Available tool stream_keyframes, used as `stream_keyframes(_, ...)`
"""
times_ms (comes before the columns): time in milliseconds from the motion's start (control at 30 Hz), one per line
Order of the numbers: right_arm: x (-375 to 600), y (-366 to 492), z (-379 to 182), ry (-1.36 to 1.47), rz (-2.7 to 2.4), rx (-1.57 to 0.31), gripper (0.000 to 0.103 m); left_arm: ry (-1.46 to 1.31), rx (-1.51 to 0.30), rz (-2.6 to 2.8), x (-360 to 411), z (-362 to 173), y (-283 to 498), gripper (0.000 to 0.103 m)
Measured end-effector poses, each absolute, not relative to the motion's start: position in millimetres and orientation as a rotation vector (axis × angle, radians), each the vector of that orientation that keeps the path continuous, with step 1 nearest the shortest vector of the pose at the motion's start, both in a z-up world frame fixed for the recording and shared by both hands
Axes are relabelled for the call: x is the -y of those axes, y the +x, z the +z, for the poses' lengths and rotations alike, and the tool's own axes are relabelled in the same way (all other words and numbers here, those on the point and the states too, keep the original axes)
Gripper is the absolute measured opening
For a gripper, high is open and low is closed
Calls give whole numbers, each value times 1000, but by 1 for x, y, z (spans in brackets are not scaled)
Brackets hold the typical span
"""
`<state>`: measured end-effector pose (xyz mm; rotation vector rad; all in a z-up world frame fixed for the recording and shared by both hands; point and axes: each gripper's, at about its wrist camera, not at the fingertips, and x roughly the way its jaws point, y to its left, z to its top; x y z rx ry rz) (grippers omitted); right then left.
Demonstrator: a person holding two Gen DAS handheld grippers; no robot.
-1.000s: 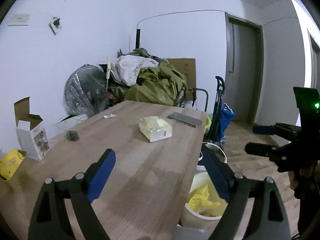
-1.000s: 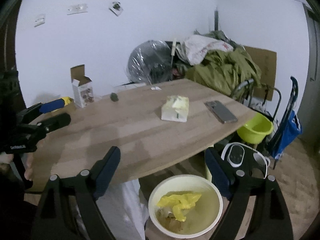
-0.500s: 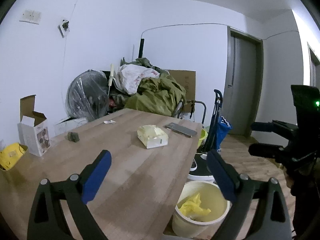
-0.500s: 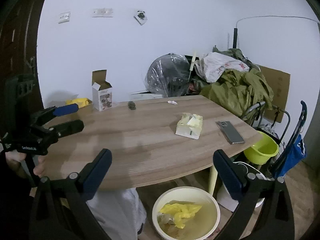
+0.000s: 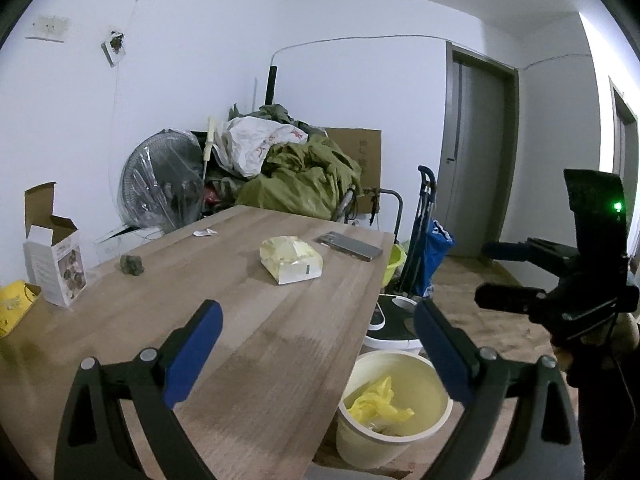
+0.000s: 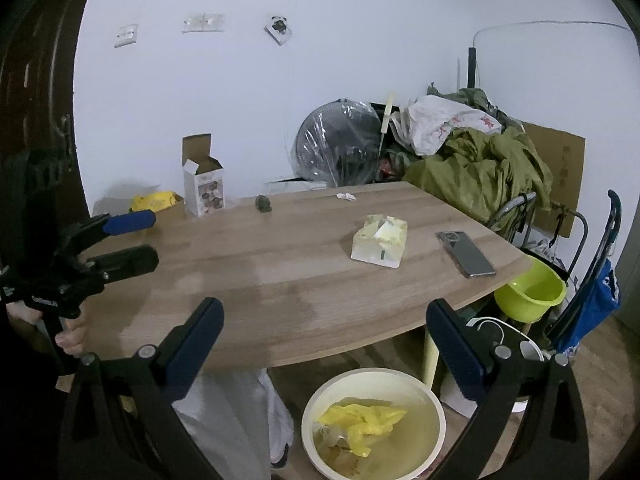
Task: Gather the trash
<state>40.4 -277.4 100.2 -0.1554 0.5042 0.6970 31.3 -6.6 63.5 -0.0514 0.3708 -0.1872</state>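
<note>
Your left gripper has its jaws spread wide with nothing between them, and your right gripper is the same; both sets of jaws have just been opening. Neither touches anything.

The trash left on the table looks like two pieces: a dark lump at about 11 o'clock from your right gripper, and a white scrap near the far edge at about 12 o'clock. They lie well apart. One bin sits on the floor under the near edge, at 6 o'clock, with one yellow bag and other bits already in it.

You seem to be between pickups, with one load dropped and the next not yet chosen. The next move calls for a long reach across the table to the lump or the scrap. The scrap is flat and light, so come down close to the wood before closing.

Leave the one tissue pack and the one phone alone; they are probably not trash. One open box stands at 10 o'clock, beside a yellow packet.
</note>
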Motion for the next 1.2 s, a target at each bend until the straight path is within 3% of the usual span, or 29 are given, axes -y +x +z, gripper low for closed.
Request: stream_keyframes(1200, 275, 53, 97, -133, 698, -504, 101, -13, -321, -148, 11, 66, 26, 96)
